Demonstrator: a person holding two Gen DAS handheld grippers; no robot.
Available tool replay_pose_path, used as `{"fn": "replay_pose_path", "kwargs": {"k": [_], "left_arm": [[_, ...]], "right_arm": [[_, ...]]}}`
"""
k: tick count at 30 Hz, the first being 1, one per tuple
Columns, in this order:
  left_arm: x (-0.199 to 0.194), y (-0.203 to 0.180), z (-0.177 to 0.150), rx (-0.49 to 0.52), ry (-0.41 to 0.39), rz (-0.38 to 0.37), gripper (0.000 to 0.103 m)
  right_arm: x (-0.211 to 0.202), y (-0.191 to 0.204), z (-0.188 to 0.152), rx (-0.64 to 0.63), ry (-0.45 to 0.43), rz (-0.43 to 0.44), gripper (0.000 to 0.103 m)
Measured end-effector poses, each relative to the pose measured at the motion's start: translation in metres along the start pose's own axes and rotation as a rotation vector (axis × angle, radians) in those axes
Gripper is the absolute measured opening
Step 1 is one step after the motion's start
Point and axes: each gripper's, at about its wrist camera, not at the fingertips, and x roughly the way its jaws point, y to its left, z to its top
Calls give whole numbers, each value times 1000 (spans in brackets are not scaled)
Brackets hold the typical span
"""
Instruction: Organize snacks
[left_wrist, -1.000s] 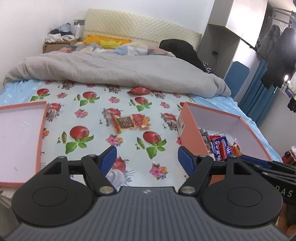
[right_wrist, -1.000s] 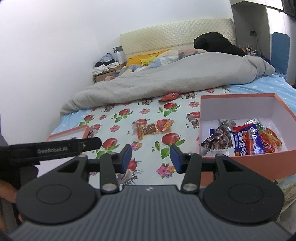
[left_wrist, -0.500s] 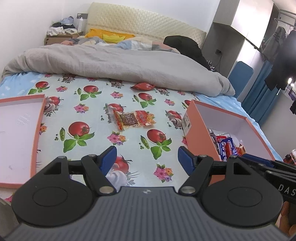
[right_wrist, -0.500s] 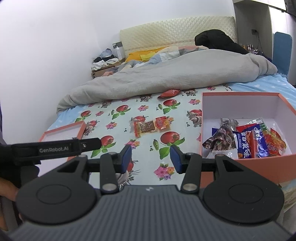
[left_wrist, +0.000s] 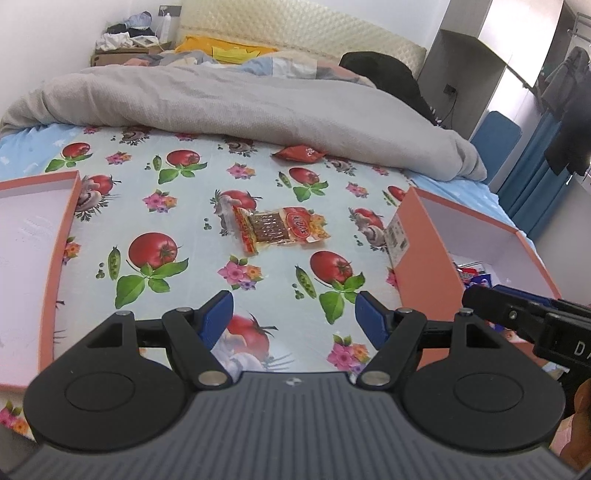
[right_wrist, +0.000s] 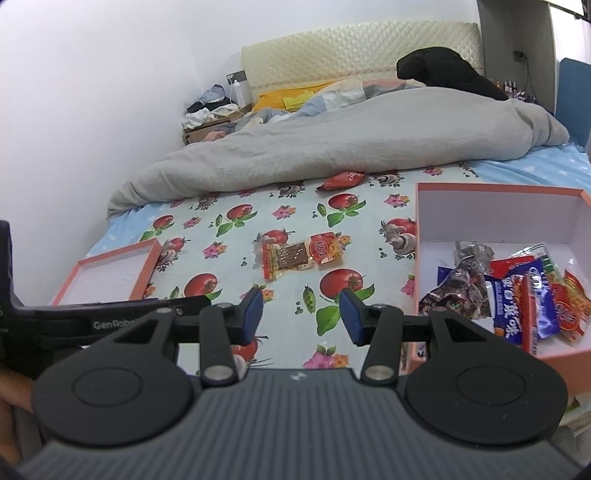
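Snack packet (left_wrist: 281, 229) flat on the tomato-print sheet (left_wrist: 177, 206), mid-bed, between the two boxes. Long axis roughly across the bed, slightly skewed: orange striped end toward the lid, red-label end toward the box and a touch farther up the bed. Clear window showing brown contents in the middle. Same packet in right view (right_wrist: 301, 254), same lie.

Second snack, small red pouch (left_wrist: 300, 153), farther up, right at the edge of the grey duvet (left_wrist: 236, 99); touching or just beside, cannot tell.

Orange box (right_wrist: 498, 206) to the right of the packet, open top, white inside, holding several wrappers: blue-white packs (right_wrist: 513, 302), a dark crinkled one (right_wrist: 458, 286), red ones at the far side. Shallow orange lid (left_wrist: 22, 258) to the left, white inside.

Left gripper (left_wrist: 293, 314) low over the near sheet, blue pads spread wide, gripping nothing. Right gripper (right_wrist: 301, 312) likewise near-side, pads parted narrower, gap bare, nothing gripped. Both short of the packet, well apart from it.
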Motion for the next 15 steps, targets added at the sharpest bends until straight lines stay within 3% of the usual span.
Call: {"fn": "replay_pose_path", "kwargs": {"k": [15], "left_arm": [[78,22,33,-10,61,7,77]], "right_arm": [[87,-11,43,-2,33,-8,49]]}}
